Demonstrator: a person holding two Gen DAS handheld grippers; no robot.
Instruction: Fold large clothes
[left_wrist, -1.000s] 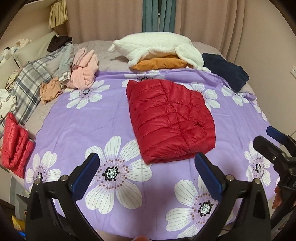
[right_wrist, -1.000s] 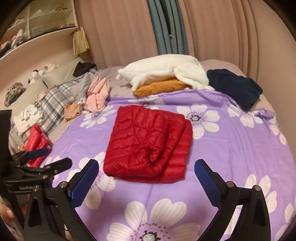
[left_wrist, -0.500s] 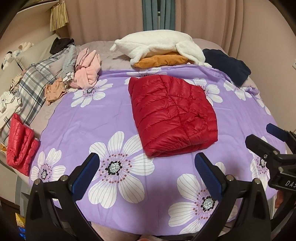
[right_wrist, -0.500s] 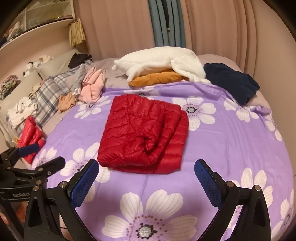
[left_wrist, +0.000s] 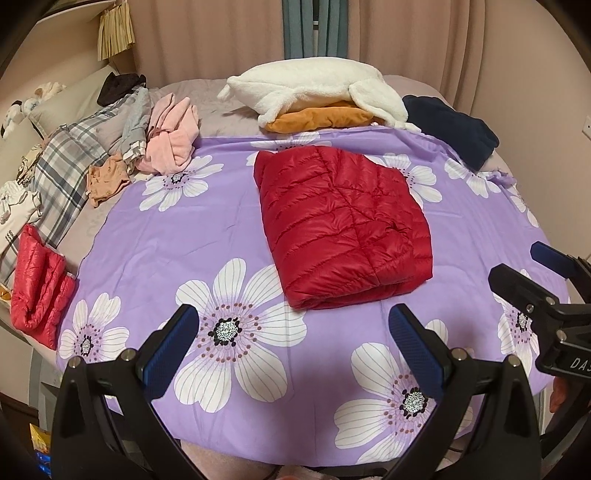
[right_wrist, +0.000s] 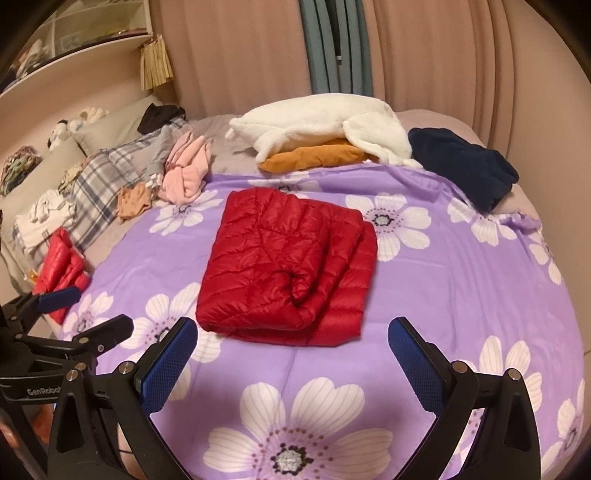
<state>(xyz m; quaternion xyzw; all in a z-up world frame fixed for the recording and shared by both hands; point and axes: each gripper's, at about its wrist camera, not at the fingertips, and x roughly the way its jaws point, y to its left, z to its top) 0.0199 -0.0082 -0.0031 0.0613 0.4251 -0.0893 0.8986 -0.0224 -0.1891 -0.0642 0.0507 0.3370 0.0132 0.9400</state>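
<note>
Lying folded into a thick rectangle on the purple floral sheet (left_wrist: 155, 236), mid-bed: the red down jacket (left_wrist: 343, 225), with layered edges stacked toward the right side in the right wrist view (right_wrist: 288, 266). Likely puffing back open, being slippery quilted nylon with trapped air and nothing pressing on it; top layer possibly sliding off the lower ones, most of all if nudged at the loose near corner. Also risking dragging the sheet along if caught by a finger. Hovering just short of the bundle, touching nothing: left hand-held gripper (left_wrist: 291, 350), fingers spread wide, gripping nothing. Doing likewise beside it: right hand-held gripper (right_wrist: 291, 362), spread wide, also empty, well clear of the fabric.
</note>
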